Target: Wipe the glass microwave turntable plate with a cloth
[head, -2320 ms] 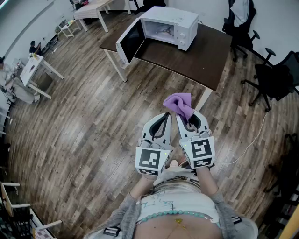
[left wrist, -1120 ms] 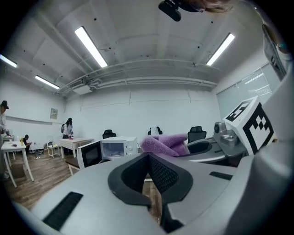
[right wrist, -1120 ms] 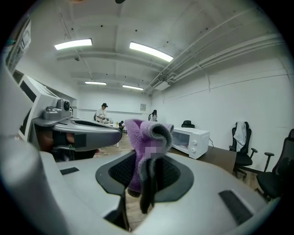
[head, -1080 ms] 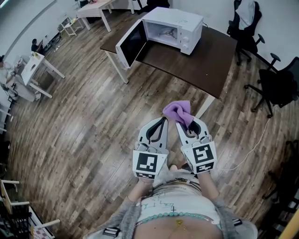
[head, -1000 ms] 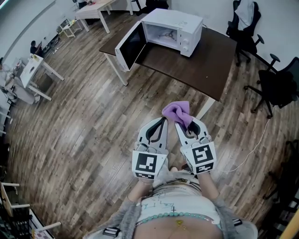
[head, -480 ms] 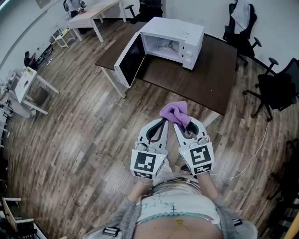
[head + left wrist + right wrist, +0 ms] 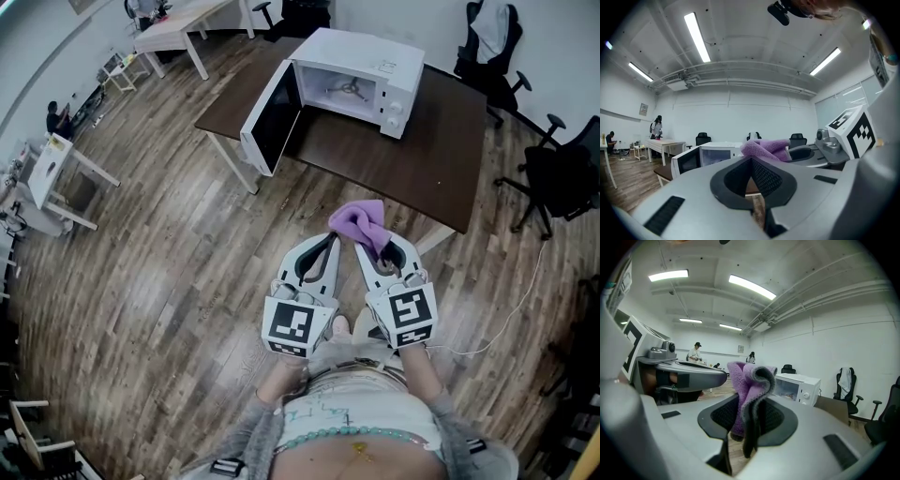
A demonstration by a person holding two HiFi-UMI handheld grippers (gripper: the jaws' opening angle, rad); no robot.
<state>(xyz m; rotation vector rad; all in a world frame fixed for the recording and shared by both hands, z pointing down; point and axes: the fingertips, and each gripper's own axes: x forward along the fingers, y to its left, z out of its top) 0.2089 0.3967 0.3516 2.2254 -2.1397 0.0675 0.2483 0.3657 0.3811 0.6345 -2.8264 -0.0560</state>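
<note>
A purple cloth (image 7: 359,221) looks soft and fuzzy, like a thick microfibre weave. The left gripper (image 7: 752,164) and right gripper (image 7: 749,413) have smooth, matt shells of pale grey plastic. Their pads (image 7: 765,178) are black with a fine mesh-like texture. The white microwave (image 7: 361,58) looks smooth and slightly glossy. The table (image 7: 427,155) has a dark brown, matt top. The floor (image 7: 159,262) is wood-grain planking with a soft sheen.

Dark table (image 7: 441,150) on a wood plank floor (image 7: 159,262)
A white microwave (image 7: 366,54) stands on the tabletop, door open; black office chairs (image 7: 561,173) and a pale table (image 7: 178,19) stand on the floor around it
</note>
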